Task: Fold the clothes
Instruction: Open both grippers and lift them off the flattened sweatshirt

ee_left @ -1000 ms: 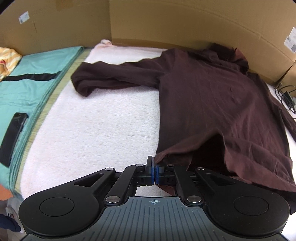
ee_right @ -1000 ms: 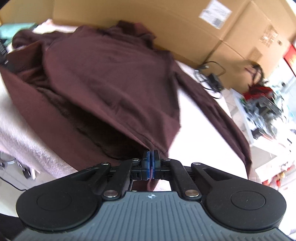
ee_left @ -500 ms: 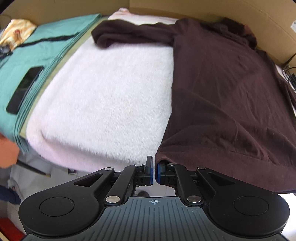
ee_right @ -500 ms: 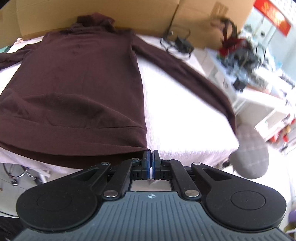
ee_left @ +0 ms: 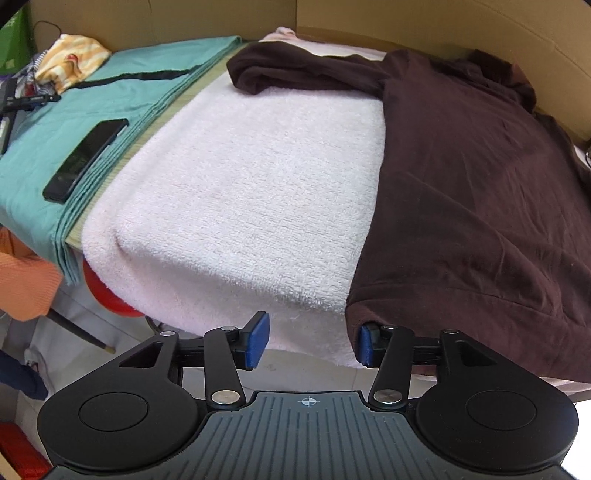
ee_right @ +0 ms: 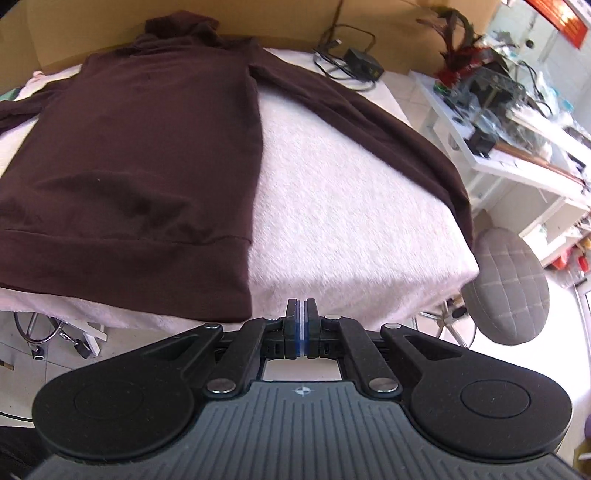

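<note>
A dark maroon long-sleeved shirt (ee_left: pixel 480 192) lies flat on a pale pink fluffy blanket (ee_left: pixel 258 177), its hem hanging over the near edge. My left gripper (ee_left: pixel 313 343) hovers just off that edge, its jaws opening with nothing between them. The hem's left corner (ee_left: pixel 360 312) sits right above the right fingertip (ee_left: pixel 366 345). In the right wrist view the shirt (ee_right: pixel 140 147) spreads to the left, one sleeve (ee_right: pixel 369 122) running out to the blanket's right edge. My right gripper (ee_right: pixel 303 328) is shut on nothing, a little right of the hem's other corner (ee_right: pixel 236 306).
A teal cloth (ee_left: pixel 55 155) with a black phone (ee_left: pixel 86 158) lies left of the blanket, a yellow cloth (ee_left: pixel 70 59) behind it. Cardboard walls (ee_left: pixel 443 26) close the back. A charger with cables (ee_right: pixel 354 59), a cluttered white shelf (ee_right: pixel 498 122) and a grey stool (ee_right: pixel 509 284) stand right.
Both grippers drew back to the near table edge, pulling the shirt flat. The left jaws opened and let the hem go. The right gripper stays shut, now clear of the hem.
</note>
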Demonstrator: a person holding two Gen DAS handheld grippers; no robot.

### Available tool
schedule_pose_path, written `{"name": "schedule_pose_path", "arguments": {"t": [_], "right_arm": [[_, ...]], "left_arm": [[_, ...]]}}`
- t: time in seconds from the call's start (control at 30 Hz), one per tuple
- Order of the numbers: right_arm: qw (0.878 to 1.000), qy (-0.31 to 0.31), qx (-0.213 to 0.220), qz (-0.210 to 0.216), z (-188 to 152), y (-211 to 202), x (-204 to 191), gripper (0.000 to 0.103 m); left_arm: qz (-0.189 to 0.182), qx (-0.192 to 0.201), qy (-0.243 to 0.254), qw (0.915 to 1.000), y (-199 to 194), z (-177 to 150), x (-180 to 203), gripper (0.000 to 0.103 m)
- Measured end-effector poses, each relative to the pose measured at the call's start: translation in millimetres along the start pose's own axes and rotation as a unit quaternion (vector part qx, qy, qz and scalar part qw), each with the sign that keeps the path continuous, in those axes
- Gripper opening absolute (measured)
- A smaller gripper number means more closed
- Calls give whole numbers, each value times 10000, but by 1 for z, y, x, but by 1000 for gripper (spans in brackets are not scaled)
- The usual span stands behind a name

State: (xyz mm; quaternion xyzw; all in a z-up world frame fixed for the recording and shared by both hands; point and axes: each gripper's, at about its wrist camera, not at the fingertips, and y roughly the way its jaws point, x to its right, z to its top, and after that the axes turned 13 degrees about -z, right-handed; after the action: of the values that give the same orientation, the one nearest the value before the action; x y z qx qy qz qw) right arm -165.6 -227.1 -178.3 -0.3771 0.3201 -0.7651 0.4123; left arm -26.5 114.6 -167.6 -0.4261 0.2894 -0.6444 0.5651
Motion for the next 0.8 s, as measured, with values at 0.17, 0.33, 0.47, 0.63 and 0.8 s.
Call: {"name": "schedule_pose_path", "arguments": {"t": [0.17, 0.33, 0.47, 0.63, 0.8], "right_arm": [[9990, -142, 247, 346, 16, 1, -8, 23], [9980, -359, 350, 389, 19, 1, -15, 33], [9973, -469, 413, 395, 25, 2, -17, 33], [9961, -615, 467, 428, 32, 3, -23, 36], [9944, -769, 528, 506, 35, 2, -32, 41]], "left_arm": [[-178, 250, -86, 9995, -13, -3, -5, 81], [-380, 280, -36, 9989, -17, -5, -11, 79], [-327, 218, 603, 9974, -19, -6, -5, 84], [-711, -58, 890, 9935, -19, 1, -3, 87], [-1024, -337, 934, 9898, -25, 4, -13, 87]]}}
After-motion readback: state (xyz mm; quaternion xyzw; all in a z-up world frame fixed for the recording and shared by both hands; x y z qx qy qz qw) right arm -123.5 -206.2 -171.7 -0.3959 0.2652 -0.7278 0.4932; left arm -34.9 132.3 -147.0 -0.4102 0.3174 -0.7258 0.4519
